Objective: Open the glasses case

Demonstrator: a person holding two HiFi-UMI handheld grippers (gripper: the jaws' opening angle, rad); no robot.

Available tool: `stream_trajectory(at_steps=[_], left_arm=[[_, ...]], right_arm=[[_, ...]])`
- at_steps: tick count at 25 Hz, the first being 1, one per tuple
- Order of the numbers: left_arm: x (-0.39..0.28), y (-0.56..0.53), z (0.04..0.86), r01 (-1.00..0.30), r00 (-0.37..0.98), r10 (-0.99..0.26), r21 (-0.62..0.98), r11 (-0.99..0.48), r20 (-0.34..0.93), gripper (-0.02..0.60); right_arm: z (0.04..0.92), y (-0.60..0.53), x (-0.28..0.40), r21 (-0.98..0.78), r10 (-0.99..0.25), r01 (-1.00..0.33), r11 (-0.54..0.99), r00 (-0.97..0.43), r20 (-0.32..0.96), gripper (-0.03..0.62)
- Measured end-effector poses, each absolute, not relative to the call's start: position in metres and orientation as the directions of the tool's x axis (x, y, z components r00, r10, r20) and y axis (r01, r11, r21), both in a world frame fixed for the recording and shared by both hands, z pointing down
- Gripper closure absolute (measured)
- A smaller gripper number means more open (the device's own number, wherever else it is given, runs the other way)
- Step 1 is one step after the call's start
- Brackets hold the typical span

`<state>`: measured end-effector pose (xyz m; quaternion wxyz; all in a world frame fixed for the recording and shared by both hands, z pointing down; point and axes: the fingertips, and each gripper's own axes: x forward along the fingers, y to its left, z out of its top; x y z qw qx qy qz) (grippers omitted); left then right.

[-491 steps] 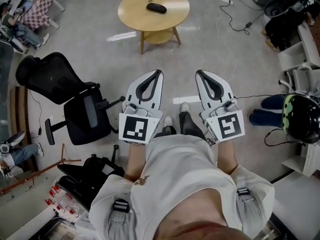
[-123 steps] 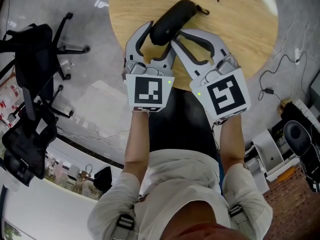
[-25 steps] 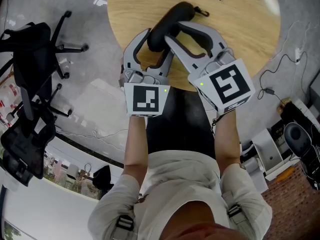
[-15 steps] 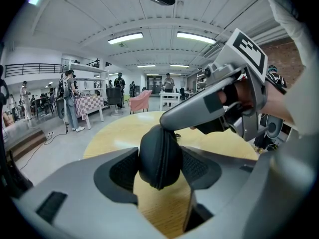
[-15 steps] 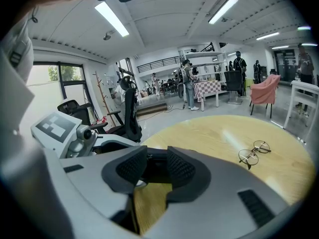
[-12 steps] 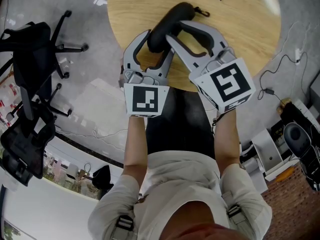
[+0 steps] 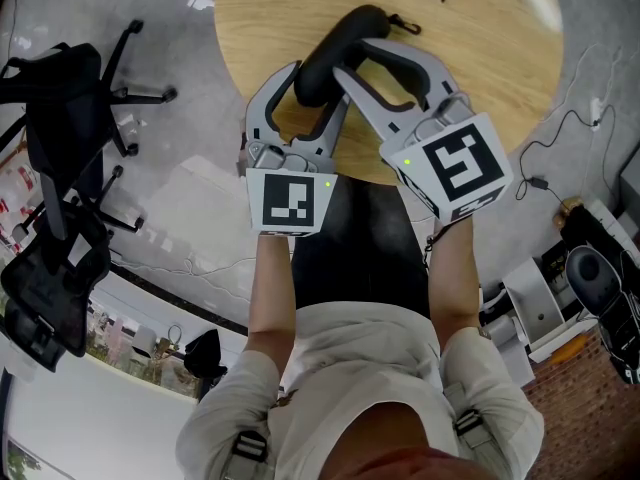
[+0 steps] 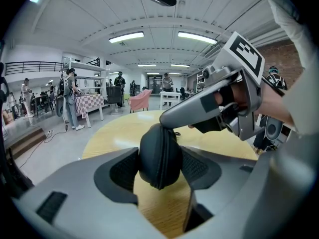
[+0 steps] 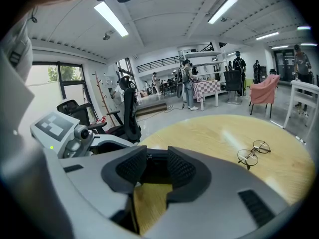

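Checking left gripper (image 8: 159,167) first: what sits between its pads? (A)

Glasses case (image 8: 159,156), black, stood on its long edge, seam facing the camera. One pad presses each broad side, so the jaws are clamped on it, spread wide by the case's thickness. (B)

Which end is held? (A)

From the head view, the near end. The rest of the case slants up and away to the right over the round wooden table (image 7: 480,58), its far end with a small loop lying toward the table's middle. (B)

And the right gripper (image 7: 368,48)? (A)

It comes in from the right, jaws crossing above the left gripper's. The tips meet on the case about halfway along it. In the right gripper view the gap between the pads is narrow and filled with the dark case, so it is closed on the case as well. The left gripper view shows one right jaw tip touching the case's top edge. (B)

Anything else on the table? (A)

Wire-rimmed glasses (image 9: 253,152), folded open, lying well apart from the case near the far side. Black office chair (image 7: 60,98) on the floor to the left (B)
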<state>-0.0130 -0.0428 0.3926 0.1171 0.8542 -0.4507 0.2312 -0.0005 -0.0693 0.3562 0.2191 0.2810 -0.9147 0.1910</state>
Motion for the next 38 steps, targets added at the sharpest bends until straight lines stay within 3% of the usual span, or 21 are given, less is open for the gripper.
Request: stream_trajectory(at_steps=[38], left_arm=[[-0.015,-0.041,0.395,-0.822,0.498,-0.706,0.016,-0.569,0.504,0.313]], right_arm=[[0.360,-0.081,0.005,-0.174,-0.457,-0.622,0.764,-0.711,0.534,0.436]])
